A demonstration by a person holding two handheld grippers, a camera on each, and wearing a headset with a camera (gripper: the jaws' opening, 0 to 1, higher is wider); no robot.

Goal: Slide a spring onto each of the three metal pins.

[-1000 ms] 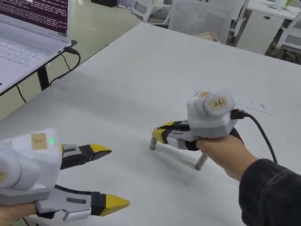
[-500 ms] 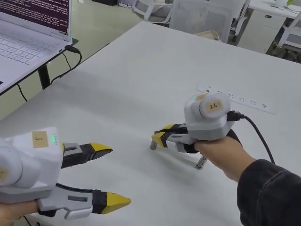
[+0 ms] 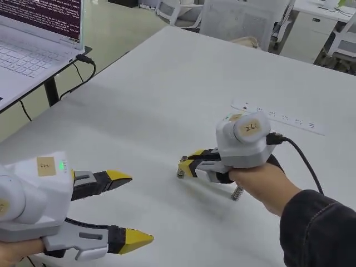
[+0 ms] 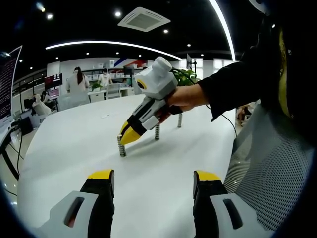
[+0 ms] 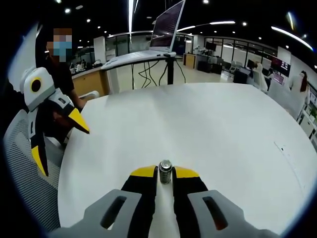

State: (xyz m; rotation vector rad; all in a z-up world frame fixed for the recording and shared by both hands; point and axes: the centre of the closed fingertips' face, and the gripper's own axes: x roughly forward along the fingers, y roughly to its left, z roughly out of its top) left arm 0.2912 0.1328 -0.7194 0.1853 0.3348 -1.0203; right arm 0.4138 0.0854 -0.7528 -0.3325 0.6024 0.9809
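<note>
Three upright pins carry coiled springs in the left gripper view: a left spring (image 4: 121,146), a middle spring (image 4: 157,131) and a far spring (image 4: 179,120). My right gripper (image 3: 188,163) is shut on the left spring (image 3: 181,169), whose top (image 5: 165,170) sits between the yellow fingertips (image 5: 144,172) of the right gripper (image 5: 165,174). Another spring (image 3: 237,192) stands under the hand. My left gripper (image 3: 130,208) is open and holds nothing, near the table's front left. The left gripper (image 4: 153,176) points at the right gripper (image 4: 130,136).
An open laptop (image 3: 33,33) sits on a side stand at the upper left. A white power strip (image 3: 278,117) lies beyond the right gripper, and a black cable (image 3: 307,162) trails from that gripper. Office chairs (image 3: 239,22) stand past the white table's (image 3: 139,94) far edge.
My right gripper has sunk slightly toward the table while staying on the left spring. The left gripper has stayed where it was, open.
</note>
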